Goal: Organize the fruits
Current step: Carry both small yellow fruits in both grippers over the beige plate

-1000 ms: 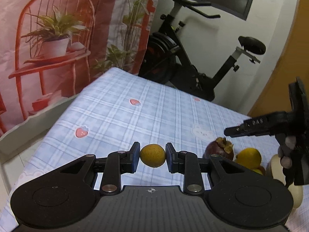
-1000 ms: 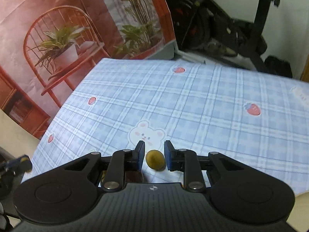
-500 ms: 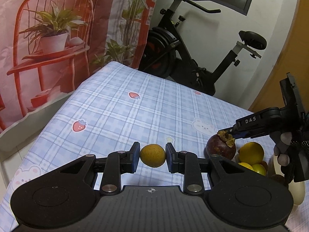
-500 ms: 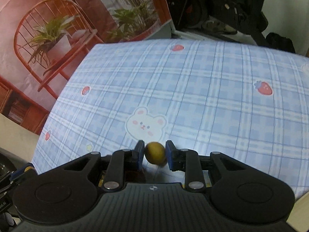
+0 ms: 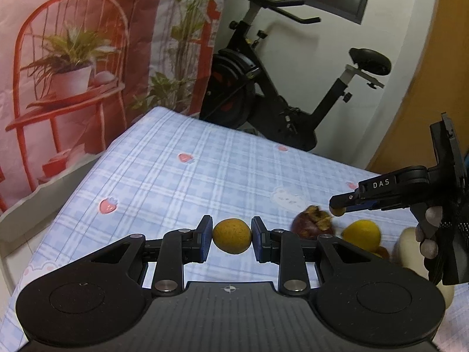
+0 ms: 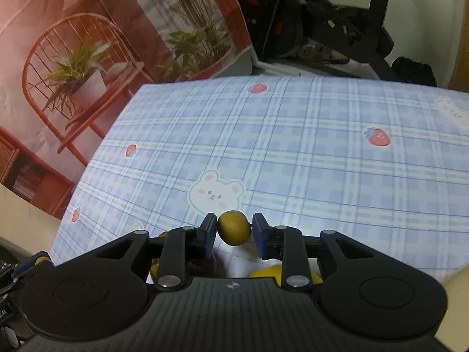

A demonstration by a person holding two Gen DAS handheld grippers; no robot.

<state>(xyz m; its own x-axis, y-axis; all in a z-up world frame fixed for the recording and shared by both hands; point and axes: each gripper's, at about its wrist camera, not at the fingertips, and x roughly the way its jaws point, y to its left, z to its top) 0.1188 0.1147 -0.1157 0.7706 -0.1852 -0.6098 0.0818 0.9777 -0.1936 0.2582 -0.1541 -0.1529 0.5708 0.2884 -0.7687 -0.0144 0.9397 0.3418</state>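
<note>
Fruits: two small yellow-brown ones, one [image 5: 232, 235] clamped in the left gripper [image 5: 232, 237], one [image 6: 234, 231] in the right gripper's [image 6: 234, 232] fingers; mangosteen [image 5: 312, 225] and lemon [image 5: 362, 234] near the plaid worktop's [image 5: 205, 173] right edge

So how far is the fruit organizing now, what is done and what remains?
Nothing looks sorted yet. In hand: the left claw holds a round yellow-brown fruit, and the right claw holds a smaller one, both above the checked cloth. Left to do: placing these two, then the mangosteen and yellow citrus waiting in the cluster beside a pale rounded object on the cloth.
</note>
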